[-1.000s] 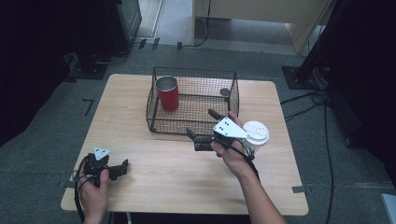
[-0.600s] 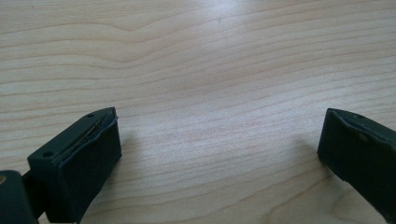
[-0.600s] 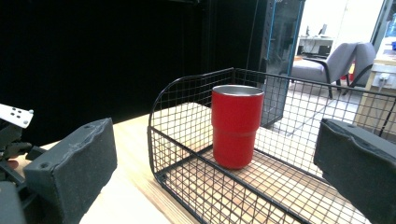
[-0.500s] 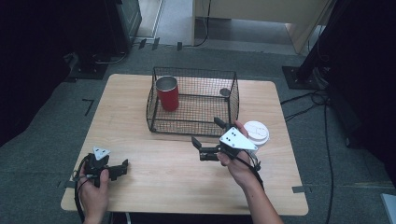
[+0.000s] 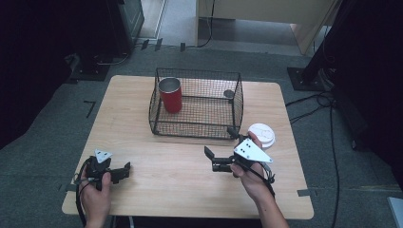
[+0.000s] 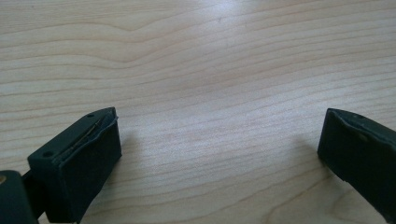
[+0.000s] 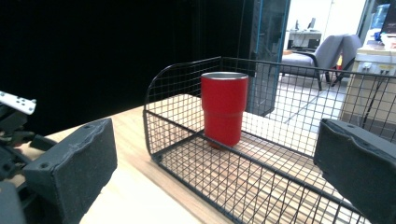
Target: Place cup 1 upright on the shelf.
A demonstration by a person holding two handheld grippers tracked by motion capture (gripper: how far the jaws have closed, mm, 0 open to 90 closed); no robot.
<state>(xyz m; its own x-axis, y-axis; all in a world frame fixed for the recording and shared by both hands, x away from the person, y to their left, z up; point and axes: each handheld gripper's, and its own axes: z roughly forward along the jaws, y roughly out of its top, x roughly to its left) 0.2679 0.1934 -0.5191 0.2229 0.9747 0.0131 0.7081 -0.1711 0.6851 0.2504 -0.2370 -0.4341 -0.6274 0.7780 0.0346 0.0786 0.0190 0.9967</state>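
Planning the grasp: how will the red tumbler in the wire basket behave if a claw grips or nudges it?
The red tumbler looks like rigid metal with a steel rim, so it probably won't flex. Its smooth wall may be slippery to grip. It stands upright, tall and tapering toward the base, so a high push could tip it; once down it would likely roll until the wire basket stops it.

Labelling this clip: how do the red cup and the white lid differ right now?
The red cup stands upright inside the wire basket; the white lid lies flat on the table outside it. The cup is tall and red, the lid low and white. Neither is held: both claws are open.
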